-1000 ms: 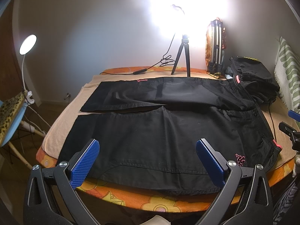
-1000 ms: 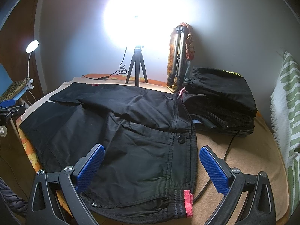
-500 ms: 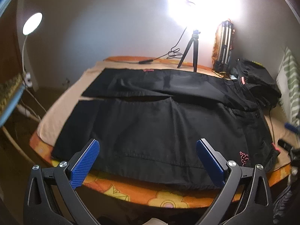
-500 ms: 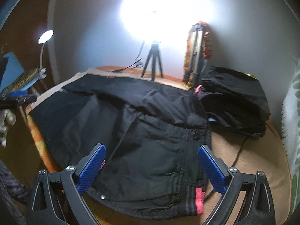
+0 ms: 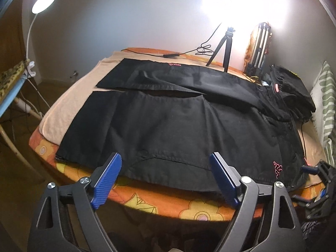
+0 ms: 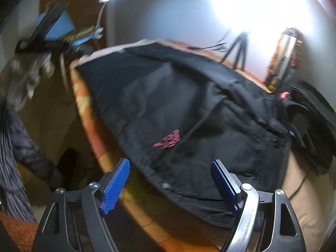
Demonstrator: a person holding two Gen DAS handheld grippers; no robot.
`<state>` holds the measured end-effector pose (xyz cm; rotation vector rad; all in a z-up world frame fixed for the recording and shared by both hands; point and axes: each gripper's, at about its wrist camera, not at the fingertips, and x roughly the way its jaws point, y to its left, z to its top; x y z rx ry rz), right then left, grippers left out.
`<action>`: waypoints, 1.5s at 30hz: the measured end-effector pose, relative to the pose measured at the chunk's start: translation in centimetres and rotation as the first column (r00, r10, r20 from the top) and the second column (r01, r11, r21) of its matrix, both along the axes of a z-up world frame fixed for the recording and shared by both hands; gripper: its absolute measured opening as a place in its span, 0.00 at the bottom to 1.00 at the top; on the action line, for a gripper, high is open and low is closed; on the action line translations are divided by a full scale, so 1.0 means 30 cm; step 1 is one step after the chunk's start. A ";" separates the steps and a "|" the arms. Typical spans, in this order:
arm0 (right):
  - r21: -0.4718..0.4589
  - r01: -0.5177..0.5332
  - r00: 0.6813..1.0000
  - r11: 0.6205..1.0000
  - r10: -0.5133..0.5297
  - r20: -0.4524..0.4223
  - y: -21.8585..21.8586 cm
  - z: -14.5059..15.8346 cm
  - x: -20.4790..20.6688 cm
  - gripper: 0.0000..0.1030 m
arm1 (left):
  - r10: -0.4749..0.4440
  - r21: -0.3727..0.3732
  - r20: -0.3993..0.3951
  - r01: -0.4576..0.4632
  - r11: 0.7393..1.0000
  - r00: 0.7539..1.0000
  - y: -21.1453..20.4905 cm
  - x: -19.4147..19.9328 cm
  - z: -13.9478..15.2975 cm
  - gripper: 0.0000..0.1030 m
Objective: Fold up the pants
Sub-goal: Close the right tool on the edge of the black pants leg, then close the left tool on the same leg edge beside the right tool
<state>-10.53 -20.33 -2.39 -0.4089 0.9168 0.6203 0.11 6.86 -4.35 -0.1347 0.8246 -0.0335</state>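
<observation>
Black pants (image 5: 178, 126) with a small pink logo (image 5: 277, 168) lie spread flat across the bed, legs to the left, waist to the right. My left gripper (image 5: 166, 172) hovers low over the near hem edge, its jaws closing, the cloth below and between the blue pads but not pinched. In the blurred right wrist view the same pants (image 6: 189, 115) fill the middle. My right gripper (image 6: 172, 178) hangs over the near waist corner by a snap button (image 6: 165, 185), jaws closing, pads not pressing cloth. The right gripper (image 5: 315, 170) also shows at the left view's right edge.
The bed has an orange flowered cover (image 5: 147, 201) and a beige blanket (image 5: 69, 107). A stack of folded dark clothes (image 5: 294, 88) sits at the far right. A small tripod (image 5: 224, 48) with a bright lamp, a cable, a folded tripod (image 5: 260, 48) stand at the back wall. A desk lamp (image 5: 44, 0) is left.
Both grippers have dropped closer to the near edge of the pants and their jaws have narrowed. The right wrist view has rolled and swung left, and is now blurred.
</observation>
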 end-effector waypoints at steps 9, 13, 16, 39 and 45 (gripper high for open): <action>-0.069 -0.056 0.998 0.996 0.053 -0.038 0.072 -0.069 -0.006 0.66 | -0.014 0.002 0.000 0.014 1.000 1.000 0.047 -0.004 0.008 0.66; -0.074 -0.063 0.997 0.995 0.060 -0.044 0.078 -0.080 0.010 0.52 | 0.008 -0.003 -0.011 -0.008 1.000 1.000 0.084 0.000 0.007 0.65; -0.063 -0.039 0.997 0.997 0.035 -0.071 0.068 -0.084 0.040 0.43 | 0.037 -0.039 -0.031 -0.038 0.999 0.999 0.125 0.004 -0.003 0.65; 0.010 -0.010 0.998 1.000 0.010 0.064 0.063 0.100 0.274 0.03 | 0.204 -0.419 -0.262 -0.301 0.857 0.943 0.335 0.028 -0.151 0.66; 0.028 0.004 0.997 1.000 -0.006 0.080 0.058 0.117 0.284 0.02 | 0.207 -0.498 -0.274 -0.323 0.805 0.939 0.309 0.046 -0.174 0.66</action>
